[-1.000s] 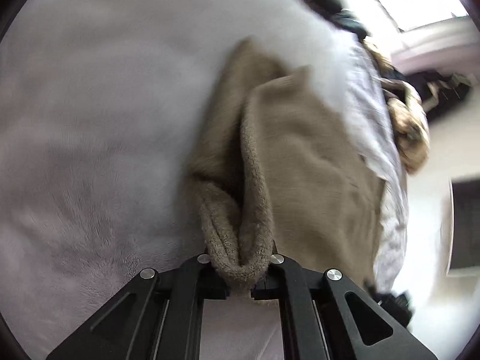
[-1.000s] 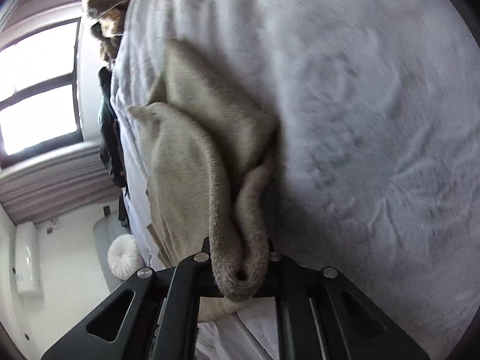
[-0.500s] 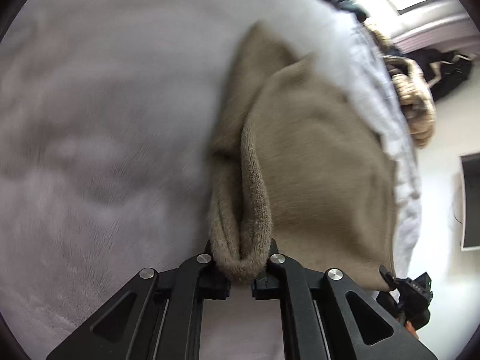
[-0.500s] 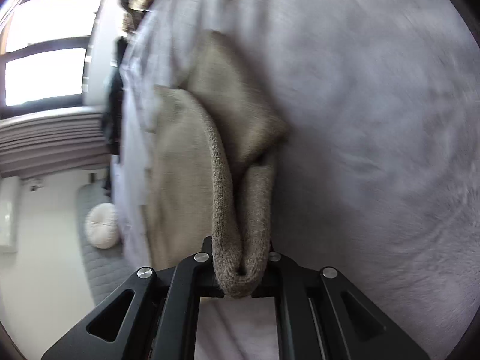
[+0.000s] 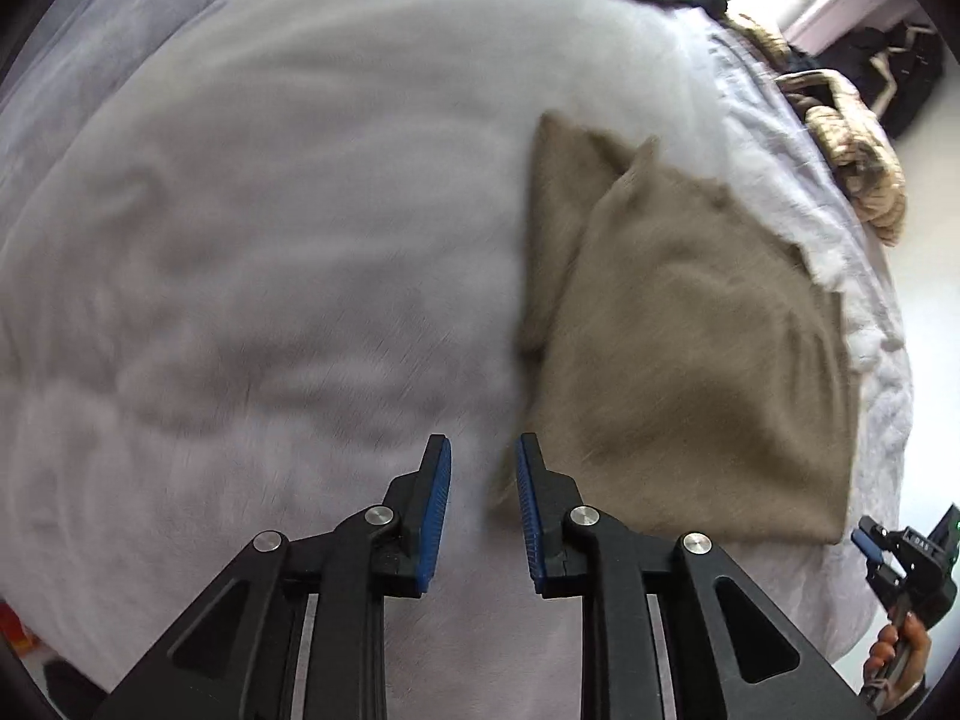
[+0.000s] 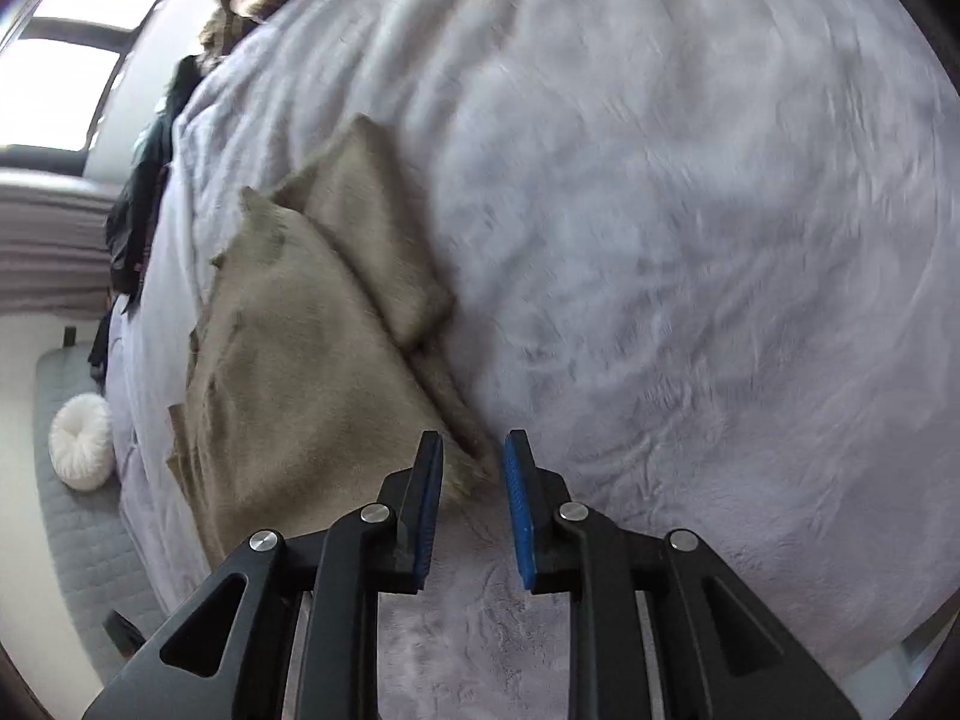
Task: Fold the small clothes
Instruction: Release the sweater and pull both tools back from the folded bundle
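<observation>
A tan fleece garment [image 5: 684, 348] lies folded on the pale grey plush blanket [image 5: 270, 240], with one layer laid over another. My left gripper [image 5: 483, 456] hovers above the garment's near corner; its jaws are opening and nothing is between the blue pads. In the right wrist view the same tan garment [image 6: 300, 360] lies flat to the left. My right gripper [image 6: 473, 450] hangs over its near corner, jaws opening, with no cloth pressed between the pads. The right gripper [image 5: 864, 540] also shows at the lower right edge of the left wrist view, held by a hand [image 5: 900, 654].
A heap of dark and patterned clothes [image 5: 852, 138] lies at the blanket's far edge near a bright window. A white round cushion [image 6: 81, 441] sits on a grey quilted mat [image 6: 78, 540] beside the bed. The blanket [image 6: 690, 240] spreads wide to the right.
Both grippers were shut on the garment's rolled edge; both have let go, opened and lifted away. The garment now lies flat on the blanket.
</observation>
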Available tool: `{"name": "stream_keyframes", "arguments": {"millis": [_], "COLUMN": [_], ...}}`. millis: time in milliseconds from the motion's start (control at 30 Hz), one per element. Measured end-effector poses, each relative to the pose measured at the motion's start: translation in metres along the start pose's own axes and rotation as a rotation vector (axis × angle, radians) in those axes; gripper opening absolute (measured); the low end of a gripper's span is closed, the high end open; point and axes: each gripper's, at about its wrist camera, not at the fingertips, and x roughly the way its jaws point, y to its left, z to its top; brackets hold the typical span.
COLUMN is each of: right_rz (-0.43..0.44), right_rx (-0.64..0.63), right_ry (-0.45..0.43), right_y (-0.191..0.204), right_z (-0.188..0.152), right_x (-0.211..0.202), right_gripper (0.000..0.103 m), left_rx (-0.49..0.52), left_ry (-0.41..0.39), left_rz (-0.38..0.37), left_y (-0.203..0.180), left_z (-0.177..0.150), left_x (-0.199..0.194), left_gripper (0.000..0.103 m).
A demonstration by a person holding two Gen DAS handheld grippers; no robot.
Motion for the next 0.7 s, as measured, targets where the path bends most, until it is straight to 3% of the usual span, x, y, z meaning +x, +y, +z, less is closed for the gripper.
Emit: {"name": "stream_keyframes", "arguments": {"millis": [167, 333, 433, 567, 700], "right_rz": [0.028, 0.019, -0.037, -0.017, -0.016], "right_rx": [-0.153, -0.217, -0.216, -0.151, -0.108], "right_ry": [0.005, 0.045, 0.098, 0.097, 0.077], "right_y": [0.055, 0.090, 0.086, 0.065, 0.051], "right_z": [0.023, 0.035, 0.037, 0.040, 0.042], "right_x": [0.020, 0.060, 0.087, 0.090, 0.077], "right_gripper": [0.024, 0.024, 0.023, 0.015, 0.015], "left_rx": [0.084, 0.138, 0.133, 0.097, 0.141], "left_ry": [-0.036, -0.055, 0.000, 0.031, 0.045], "left_rz": [-0.041, -0.045, 0.059, 0.023, 0.065], "left_y": [-0.043, -0.081, -0.080, -0.065, -0.074], "left_z": [0.039, 0.071, 0.079, 0.080, 0.075], "left_x": [0.014, 0.048, 0.080, 0.089, 0.081], "left_gripper": [0.024, 0.024, 0.024, 0.024, 0.024]}}
